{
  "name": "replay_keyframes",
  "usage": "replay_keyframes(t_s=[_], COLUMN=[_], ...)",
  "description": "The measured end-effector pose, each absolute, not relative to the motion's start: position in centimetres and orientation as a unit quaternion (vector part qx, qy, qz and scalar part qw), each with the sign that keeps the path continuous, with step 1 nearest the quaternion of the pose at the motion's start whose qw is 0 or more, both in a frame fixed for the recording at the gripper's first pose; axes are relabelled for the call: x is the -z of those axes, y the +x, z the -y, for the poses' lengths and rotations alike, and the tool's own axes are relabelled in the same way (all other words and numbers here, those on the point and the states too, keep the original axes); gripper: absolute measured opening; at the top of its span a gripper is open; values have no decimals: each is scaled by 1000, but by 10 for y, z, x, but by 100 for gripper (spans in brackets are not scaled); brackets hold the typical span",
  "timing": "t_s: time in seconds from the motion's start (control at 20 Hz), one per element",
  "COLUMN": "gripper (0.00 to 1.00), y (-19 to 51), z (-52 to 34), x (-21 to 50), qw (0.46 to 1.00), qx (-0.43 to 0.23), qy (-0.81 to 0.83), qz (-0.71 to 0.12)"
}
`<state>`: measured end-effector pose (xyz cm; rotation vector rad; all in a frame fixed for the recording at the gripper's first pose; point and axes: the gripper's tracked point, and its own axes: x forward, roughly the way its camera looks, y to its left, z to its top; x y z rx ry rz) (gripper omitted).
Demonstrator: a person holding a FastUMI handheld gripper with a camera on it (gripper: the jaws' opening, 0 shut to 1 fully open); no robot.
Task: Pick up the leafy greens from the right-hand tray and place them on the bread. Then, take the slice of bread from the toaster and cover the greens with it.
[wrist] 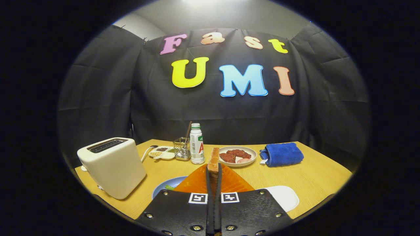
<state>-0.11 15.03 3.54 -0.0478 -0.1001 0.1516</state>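
My gripper (pixel 213 171) is shut on a slice of toasted bread (pixel 214 159), which stands on edge between both fingers and rises past their tips. The cream toaster (pixel 111 165) stands to the left on the wooden table, its slot dark. Just under and left of the fingers lies a blue plate (pixel 163 189) with a bit of leafy green (pixel 169 187) showing at its edge; the gripper body hides the rest of the plate. A white tray (pixel 286 197) lies low to the right of the fingers, and its visible part is bare.
Beyond the fingers stand a white bottle (pixel 197 144), a wire holder (pixel 182 149), a small condiment dish (pixel 160 153), a plate of meat (pixel 238 156) and a folded blue towel (pixel 282 154). The table's far edge (pixel 229 144) meets the booth wall.
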Motion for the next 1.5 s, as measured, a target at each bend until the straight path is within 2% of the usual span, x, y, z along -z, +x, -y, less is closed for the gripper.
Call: replay_keyframes(t_s=[0.3, 0.5, 1.0, 1.5], gripper=[1, 1, 1, 1], y=[12, 9, 14, 17], z=[-171, -195, -237, -247], x=[-5, 8, 53, 82], qw=[996, 994, 983, 972], qx=[-73, -99, -167, -186], qy=[-55, -54, 1, 39], qz=[21, 9, -81, -136])
